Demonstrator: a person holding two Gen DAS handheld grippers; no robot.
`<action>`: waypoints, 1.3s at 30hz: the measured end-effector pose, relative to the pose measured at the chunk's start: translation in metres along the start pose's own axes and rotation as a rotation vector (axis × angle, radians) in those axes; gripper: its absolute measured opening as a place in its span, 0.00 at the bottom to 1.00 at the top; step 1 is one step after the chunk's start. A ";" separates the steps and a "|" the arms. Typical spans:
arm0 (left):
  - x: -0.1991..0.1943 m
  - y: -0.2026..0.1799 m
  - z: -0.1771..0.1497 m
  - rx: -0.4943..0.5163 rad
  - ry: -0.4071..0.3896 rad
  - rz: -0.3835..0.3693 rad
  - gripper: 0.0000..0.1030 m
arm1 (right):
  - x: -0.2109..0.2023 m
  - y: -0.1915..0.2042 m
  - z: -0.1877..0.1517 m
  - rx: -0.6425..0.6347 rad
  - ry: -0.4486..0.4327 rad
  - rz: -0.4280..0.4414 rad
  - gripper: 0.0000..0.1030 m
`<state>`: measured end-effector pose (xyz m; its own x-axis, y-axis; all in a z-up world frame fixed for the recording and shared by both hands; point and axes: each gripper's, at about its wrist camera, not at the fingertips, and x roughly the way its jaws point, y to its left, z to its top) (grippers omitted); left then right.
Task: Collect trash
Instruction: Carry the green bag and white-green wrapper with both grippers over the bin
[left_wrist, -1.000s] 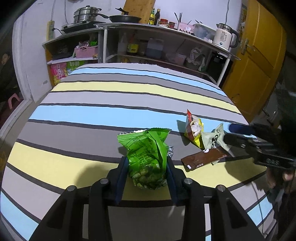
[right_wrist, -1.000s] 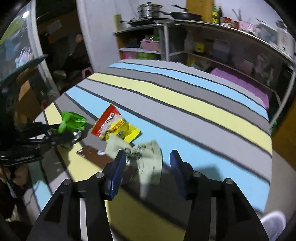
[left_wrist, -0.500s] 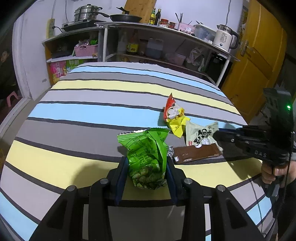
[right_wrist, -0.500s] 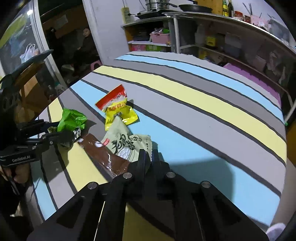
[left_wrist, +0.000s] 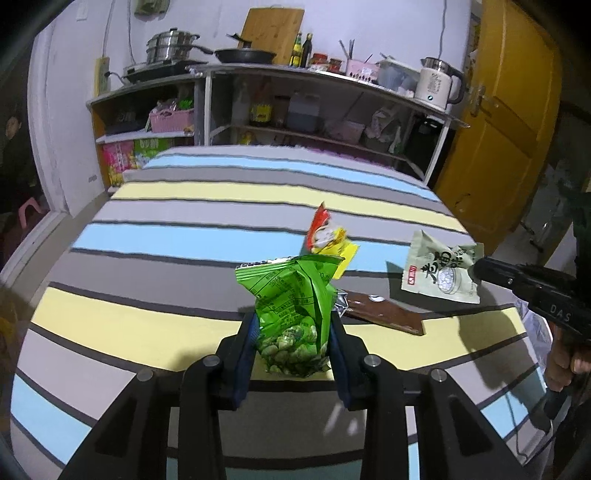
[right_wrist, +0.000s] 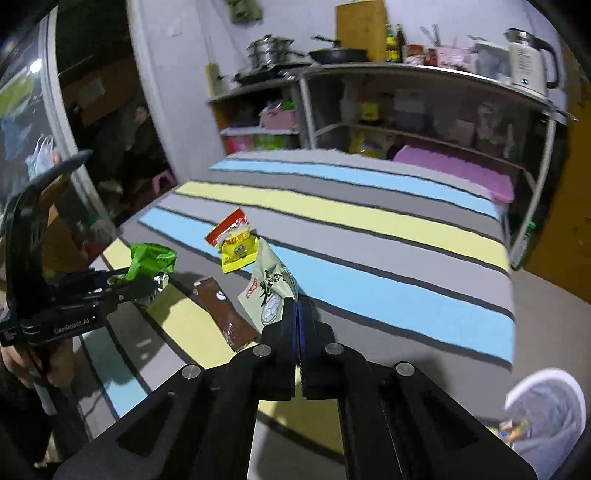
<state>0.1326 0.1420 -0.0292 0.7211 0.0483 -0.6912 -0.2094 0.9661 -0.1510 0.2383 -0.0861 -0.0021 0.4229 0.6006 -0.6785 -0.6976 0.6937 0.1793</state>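
Pale green packet: the right gripper (right_wrist: 297, 314) is clenched on the edge of the pale green packet (right_wrist: 271, 291), which hangs off the striped cloth (right_wrist: 369, 236) with a shadow under it.
Green pea bag: the left gripper (left_wrist: 291, 334) grasps the green pea bag (left_wrist: 295, 306) upright between its blue pads (left_wrist: 246, 343); the jaws are closing a little tighter on it.
Done so far: two pieces of trash are in hand, one per gripper; I judge neither is binned yet, since no bin shows clearly.
Left to collect: the brown wrapper (left_wrist: 384, 314) lies flat on the cloth between the two grippers, and the red-and-yellow packet (left_wrist: 327, 236) lies just beyond it.
Next need: both grippers are full, so each probably has to drop its load before the last two pieces.
Surroundings: shelves (left_wrist: 314, 107) with a kettle (left_wrist: 436, 83), pans and bottles stand past the far edge, well apart from the trash.
In the way: nothing blocks the remaining wrappers; the flat brown one may be hard to pinch.
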 end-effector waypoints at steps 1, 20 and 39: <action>-0.005 -0.003 0.000 0.004 -0.011 -0.005 0.35 | -0.004 -0.001 0.000 0.009 -0.008 -0.004 0.01; -0.076 -0.057 -0.002 0.086 -0.124 -0.065 0.35 | -0.096 0.008 -0.027 0.087 -0.153 -0.039 0.01; -0.089 -0.115 -0.005 0.164 -0.139 -0.168 0.35 | -0.151 -0.014 -0.059 0.154 -0.206 -0.145 0.01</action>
<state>0.0885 0.0253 0.0461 0.8228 -0.0932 -0.5606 0.0227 0.9911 -0.1315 0.1500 -0.2099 0.0558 0.6312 0.5477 -0.5491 -0.5320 0.8210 0.2073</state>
